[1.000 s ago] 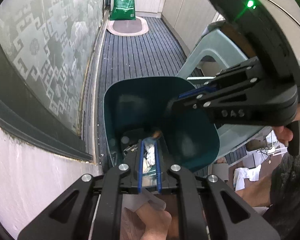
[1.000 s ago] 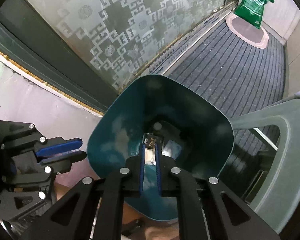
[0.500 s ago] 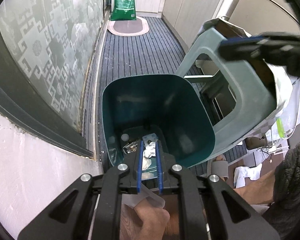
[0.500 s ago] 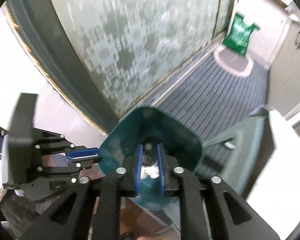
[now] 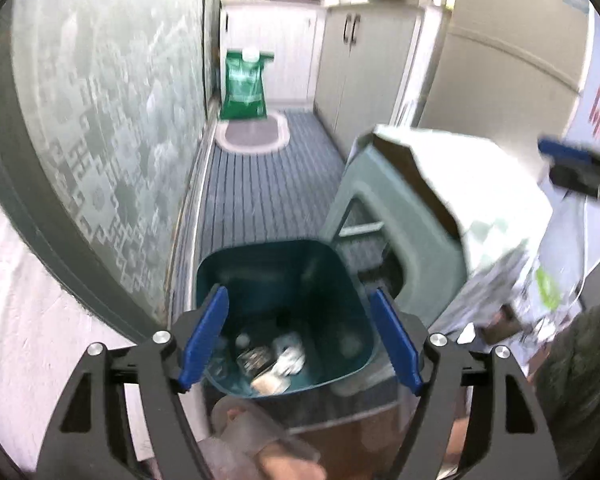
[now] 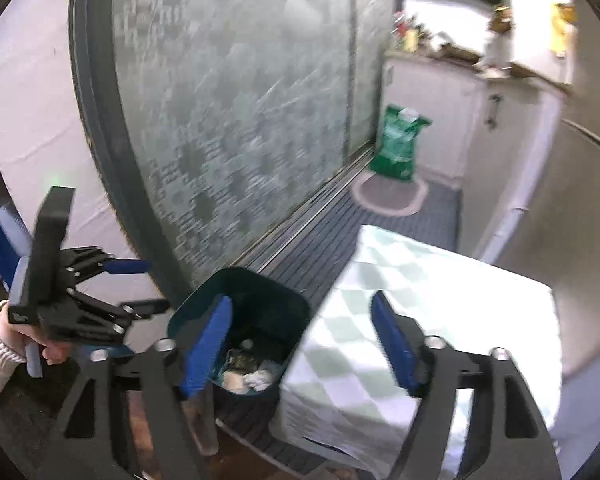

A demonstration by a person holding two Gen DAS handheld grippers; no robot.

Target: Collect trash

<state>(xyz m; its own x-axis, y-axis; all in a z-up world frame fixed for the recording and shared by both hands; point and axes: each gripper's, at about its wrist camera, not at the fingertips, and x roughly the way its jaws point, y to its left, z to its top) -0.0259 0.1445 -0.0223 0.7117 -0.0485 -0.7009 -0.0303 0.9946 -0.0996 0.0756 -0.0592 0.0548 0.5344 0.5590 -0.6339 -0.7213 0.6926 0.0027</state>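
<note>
A dark teal trash bin [image 5: 336,272] stands on the floor by the frosted glass door, also in the right wrist view [image 6: 204,292]. Crumpled paper and wrappers [image 5: 276,360] lie at its bottom [image 6: 248,376]. My left gripper [image 5: 300,340] is open and empty above the bin's near rim. My right gripper [image 6: 304,344] is open and empty, higher up, over the bin and the stool beside it. The left gripper also shows in the right wrist view [image 6: 136,284], open.
A pale green stool [image 5: 364,208] with a checkered cloth [image 6: 412,292] over it stands right of the bin. A green bag [image 5: 244,84] and an oval mat [image 5: 252,136] lie at the far end of the striped floor. Cabinets [image 5: 360,60] line the right.
Both grippers have opened and lifted up and back from the bin. The trash they held now lies in the bin. The right gripper swung away to the right.
</note>
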